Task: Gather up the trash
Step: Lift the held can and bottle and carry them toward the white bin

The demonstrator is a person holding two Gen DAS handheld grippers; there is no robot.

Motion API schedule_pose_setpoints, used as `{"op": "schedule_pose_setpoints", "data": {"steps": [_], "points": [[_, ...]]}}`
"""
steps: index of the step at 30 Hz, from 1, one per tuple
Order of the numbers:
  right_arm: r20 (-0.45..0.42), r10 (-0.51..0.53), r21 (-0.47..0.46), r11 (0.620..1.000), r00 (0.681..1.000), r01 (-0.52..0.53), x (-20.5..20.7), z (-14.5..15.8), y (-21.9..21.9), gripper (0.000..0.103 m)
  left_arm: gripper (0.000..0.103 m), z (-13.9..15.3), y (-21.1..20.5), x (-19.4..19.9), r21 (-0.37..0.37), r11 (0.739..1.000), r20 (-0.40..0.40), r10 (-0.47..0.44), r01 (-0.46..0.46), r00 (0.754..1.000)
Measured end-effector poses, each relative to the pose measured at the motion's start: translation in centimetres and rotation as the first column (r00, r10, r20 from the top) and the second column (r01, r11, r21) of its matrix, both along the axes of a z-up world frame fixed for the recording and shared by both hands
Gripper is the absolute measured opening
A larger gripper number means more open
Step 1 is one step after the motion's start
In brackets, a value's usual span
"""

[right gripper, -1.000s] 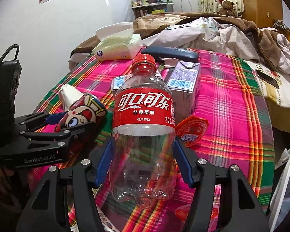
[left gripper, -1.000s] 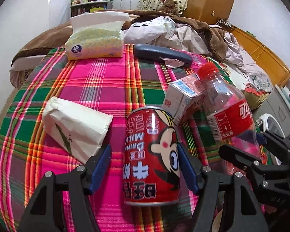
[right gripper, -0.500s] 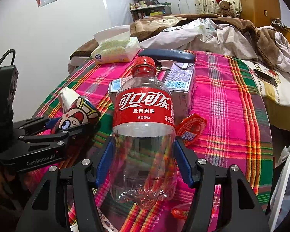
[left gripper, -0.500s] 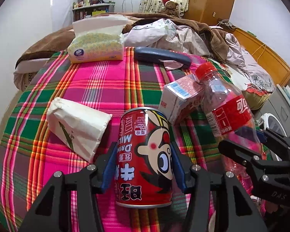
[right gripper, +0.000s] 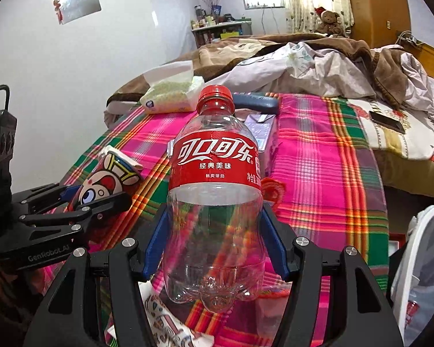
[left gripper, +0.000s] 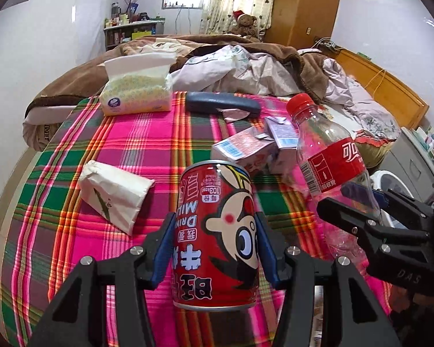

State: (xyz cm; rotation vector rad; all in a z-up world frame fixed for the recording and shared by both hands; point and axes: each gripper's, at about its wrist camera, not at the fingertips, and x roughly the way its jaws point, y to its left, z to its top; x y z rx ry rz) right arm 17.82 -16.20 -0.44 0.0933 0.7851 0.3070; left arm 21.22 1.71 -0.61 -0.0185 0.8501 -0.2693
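A: Nearest the cameras, what is each tool doing?

B: The left tool pinches the red milk can between its blue pads, label upside down. The right tool is pressed against the lower body of the empty cola bottle, which stands upright with its red cap on. Both items appear lifted just above the plaid cloth covering the desk.

A: What could go wrong from here?

B: The bottle is thin, clear plastic; a hard squeeze could buckle it and let it pop out of the pads. The can is smooth and round, so a loose pinch might let it twist or slide down. The two tools are also close together, so swinging either one sideways risks knocking can against bottle.

A: And farther back?

B: A white paper packet lies to the left, and small cartons lie beyond the can, near enough to be clipped by a low sweep. Further on sit a tissue pack and a dark case, then the bed's rumpled blankets.

A: Where does the trash go?

B: Possibly the white bin at the right edge of the right view, though that is hard to tell.
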Motion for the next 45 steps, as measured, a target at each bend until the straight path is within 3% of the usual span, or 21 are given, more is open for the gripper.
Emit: {"op": "schedule_pose_setpoints", "data": {"steps": [23,34,38,45], "points": [[0.091,-0.195,0.032,0.981,0.977,0.193,-5.0,2.6,-9.0,0.062,0.054,4.1,-9.0,-4.2,0.010,0.990,0.108,-0.144,0.144,0.984],[0.101,-0.318,0.018,0.948,0.943,0.318,-7.3,2.8,-14.5,0.062,0.054,4.6,-17.1,-5.7,0.032,0.960,0.133,-0.281,0.279,0.951],[0.096,-0.360,0.008,0.933,0.928,0.361,-7.9,2.5,-16.2,0.062,0.054,4.5,-20.2,-6.6,0.097,0.945,0.154,-0.325,0.313,0.933],[0.069,-0.428,-0.001,0.903,0.901,0.429,-9.0,1.5,-19.3,0.062,0.054,4.1,-24.3,-7.2,0.085,0.915,0.128,-0.403,0.394,0.906]]}}
